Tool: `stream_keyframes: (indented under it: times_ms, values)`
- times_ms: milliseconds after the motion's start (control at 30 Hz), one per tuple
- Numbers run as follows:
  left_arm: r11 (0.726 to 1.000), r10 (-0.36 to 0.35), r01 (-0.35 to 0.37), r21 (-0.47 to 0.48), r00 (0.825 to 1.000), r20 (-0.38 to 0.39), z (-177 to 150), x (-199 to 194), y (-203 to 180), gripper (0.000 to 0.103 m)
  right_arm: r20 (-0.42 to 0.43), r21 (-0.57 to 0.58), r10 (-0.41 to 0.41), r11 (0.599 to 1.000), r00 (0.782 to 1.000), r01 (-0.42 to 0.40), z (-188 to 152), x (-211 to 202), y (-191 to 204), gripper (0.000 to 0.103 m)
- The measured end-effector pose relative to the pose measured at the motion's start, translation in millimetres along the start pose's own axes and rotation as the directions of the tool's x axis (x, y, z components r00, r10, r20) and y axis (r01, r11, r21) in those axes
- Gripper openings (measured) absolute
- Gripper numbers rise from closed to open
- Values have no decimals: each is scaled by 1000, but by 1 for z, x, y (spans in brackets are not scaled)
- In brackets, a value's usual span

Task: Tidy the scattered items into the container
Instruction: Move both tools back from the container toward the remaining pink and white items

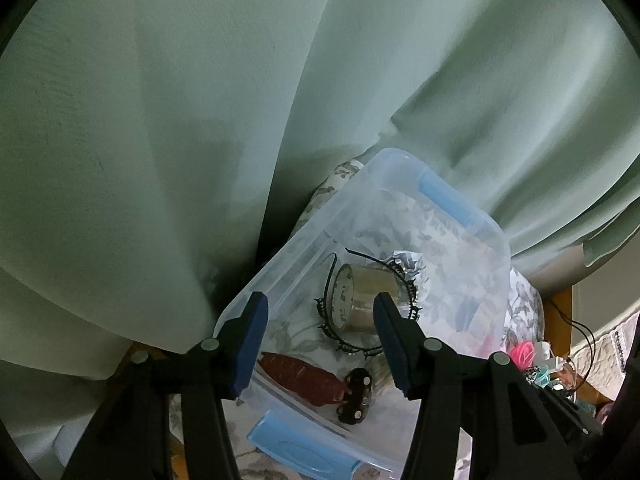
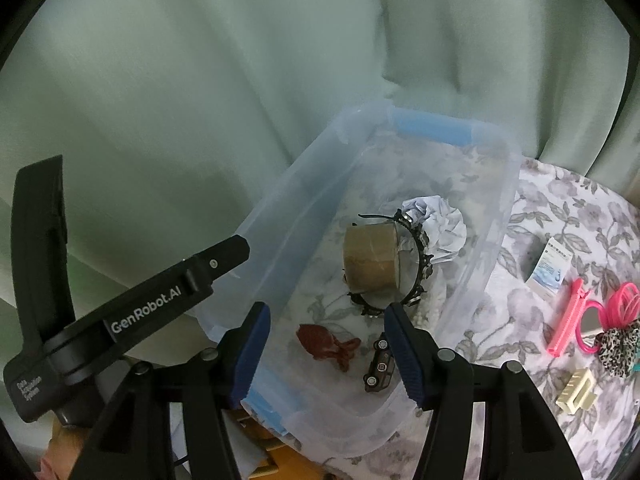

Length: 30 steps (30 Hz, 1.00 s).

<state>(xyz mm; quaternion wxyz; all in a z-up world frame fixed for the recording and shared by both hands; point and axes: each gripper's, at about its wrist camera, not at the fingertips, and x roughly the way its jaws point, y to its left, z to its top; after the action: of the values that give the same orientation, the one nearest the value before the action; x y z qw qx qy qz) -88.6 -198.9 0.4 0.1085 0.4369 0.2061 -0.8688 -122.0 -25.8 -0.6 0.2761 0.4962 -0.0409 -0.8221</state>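
Note:
A clear plastic bin [image 1: 496, 240] [image 2: 304, 184] with blue handles stands on a floral cloth. In it lie a brown tape roll [image 1: 368, 292] [image 2: 372, 256], a black toothed headband [image 1: 412, 292] [image 2: 420, 256], crumpled white paper [image 2: 440, 224], a red-brown fish-shaped piece [image 1: 304, 376] [image 2: 328, 346] and a dark toy car [image 1: 358, 396] [image 2: 380, 364]. My left gripper [image 1: 320, 296] hangs open over the bin's near end, nothing between its blue pads. My right gripper [image 2: 328, 306] is also open and empty above the fish and the car.
On the cloth right of the bin lie a small white-blue box [image 2: 548, 268], a pink comb [image 2: 564, 320], pink hair rings [image 2: 622, 300], a leopard scrunchie [image 2: 616, 344] and a cream plastic piece [image 2: 578, 392]. Green curtains [image 2: 200, 80] hang close behind. The left device's black housing [image 2: 132, 316] crosses the right wrist view.

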Motion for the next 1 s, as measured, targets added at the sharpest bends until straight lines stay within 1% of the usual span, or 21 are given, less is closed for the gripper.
stream_keyframes:
  times_ms: [333,667,700,767,800,867,1000]
  values:
    - [999,24,-25,37,998,50,-3,-15,-15,56,32,2,13,1000,999,-13,-3,-19,-8,63]
    - [991,21,-37,126,992,121,-11,-33,-46,56,79,32,26,999,997,-28,-11,-43,-21,63]
    - [990,14,-31,135,992,125,-12,-34,-49,56,85,37,27,999,996,-30,-12,-45,-23,63]
    - [987,-31,9,161,990,136,-14,-38,-57,56,98,47,27,998,995,-32,-14,-51,-27,63]
    - [985,-41,17,171,989,140,-15,-39,-61,56,107,54,28,998,994,-34,-15,-54,-30,63]
    - [982,-56,28,189,987,148,-17,-43,-69,56,129,69,28,997,991,-37,-17,-62,-37,64]
    - [979,-62,29,202,985,159,-20,-49,-84,56,165,98,29,994,986,-45,-21,-76,-49,64]
